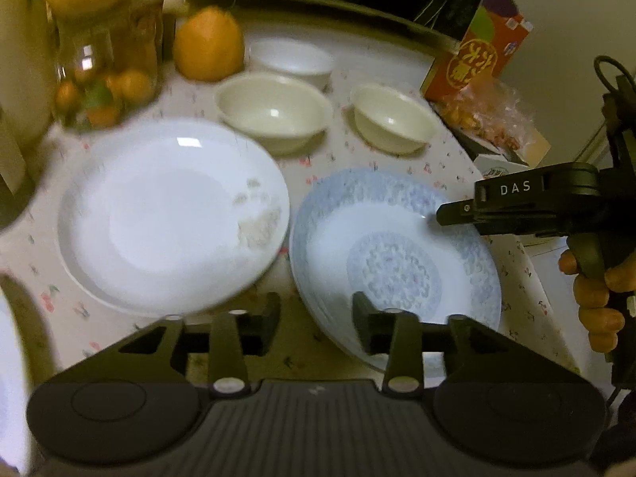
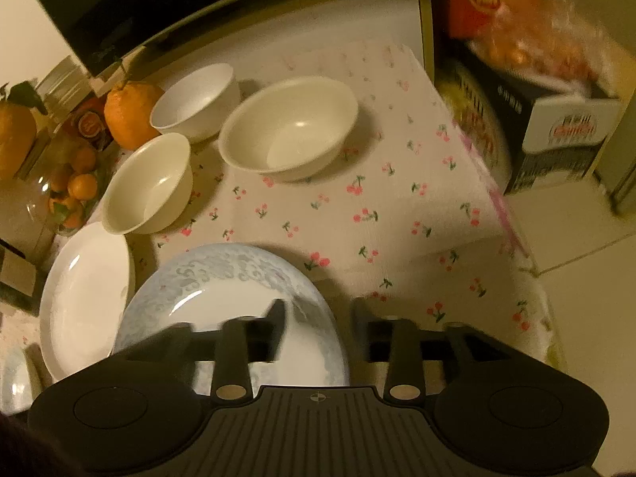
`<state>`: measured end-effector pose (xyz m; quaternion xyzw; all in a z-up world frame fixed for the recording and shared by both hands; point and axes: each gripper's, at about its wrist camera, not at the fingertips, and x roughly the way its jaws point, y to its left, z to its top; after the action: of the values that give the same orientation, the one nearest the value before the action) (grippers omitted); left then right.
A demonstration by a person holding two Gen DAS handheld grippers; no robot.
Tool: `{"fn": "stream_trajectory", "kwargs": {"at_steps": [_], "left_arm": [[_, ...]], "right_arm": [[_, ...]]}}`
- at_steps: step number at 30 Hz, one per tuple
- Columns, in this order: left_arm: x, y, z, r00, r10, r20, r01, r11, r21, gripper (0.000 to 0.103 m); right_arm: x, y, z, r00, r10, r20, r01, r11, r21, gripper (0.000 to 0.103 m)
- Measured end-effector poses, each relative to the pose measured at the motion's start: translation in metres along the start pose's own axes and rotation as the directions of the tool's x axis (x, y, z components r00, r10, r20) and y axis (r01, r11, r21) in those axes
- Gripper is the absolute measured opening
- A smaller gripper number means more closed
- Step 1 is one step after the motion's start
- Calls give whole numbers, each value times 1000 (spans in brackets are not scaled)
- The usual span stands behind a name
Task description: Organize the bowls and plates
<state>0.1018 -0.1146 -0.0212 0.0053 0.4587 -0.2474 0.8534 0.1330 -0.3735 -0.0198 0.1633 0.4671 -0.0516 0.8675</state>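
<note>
The blue-patterned plate point(image 1: 397, 246) sits at the near edge of the table on the cherry-print tablecloth point(image 2: 357, 214), right beside the plain white plate point(image 1: 171, 214) on its left. They're just about touching at the rims, hard to say for sure. The white one has a faint pale motif on its right side.

The left gripper point(image 1: 316, 328) straddles the near rim of the blue plate with its jaws parted, one finger over the gap between the plates and the other over the plate itself, not pinching it. The right gripper point(image 2: 320, 330) is at the plate's right rim, also part open, one finger over the plate and the other over the cloth, nothing squeezed. From the left view you can see it reaching in from the right, with a hand point(image 1: 596, 294) on its handle.

Further back are three bowls: two cream bowls point(image 1: 274, 109) point(image 1: 391, 117) side by side and a white bowl point(image 1: 292, 59) behind them. Far left there's an orange point(image 1: 208, 43) and a glass jar point(image 1: 105, 75) with small citrus inside. Far right is a red box point(image 1: 473, 51) and a bag of snacks point(image 1: 489, 115).
</note>
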Motion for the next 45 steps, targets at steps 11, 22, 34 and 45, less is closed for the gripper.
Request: {"fn": "stream_trajectory", "kwargs": {"at_steps": [11, 22, 34, 45], "left_arm": [[-51, 27, 6, 994, 83, 70, -88, 994, 70, 84], [-95, 98, 12, 971, 221, 96, -224, 974, 19, 101], [-107, 199, -7, 914, 400, 66, -390, 912, -130, 103], [-117, 257, -28, 908, 419, -4, -406, 877, -259, 99]], "right_arm": [[-38, 60, -15, 992, 79, 95, -67, 990, -124, 88], [-34, 148, -47, 979, 204, 29, -187, 938, -292, 96], [-10, 229, -76, 950, 294, -103, -311, 880, -360, 96], [0, 276, -93, 937, 312, -157, -350, 846, -402, 96]]}}
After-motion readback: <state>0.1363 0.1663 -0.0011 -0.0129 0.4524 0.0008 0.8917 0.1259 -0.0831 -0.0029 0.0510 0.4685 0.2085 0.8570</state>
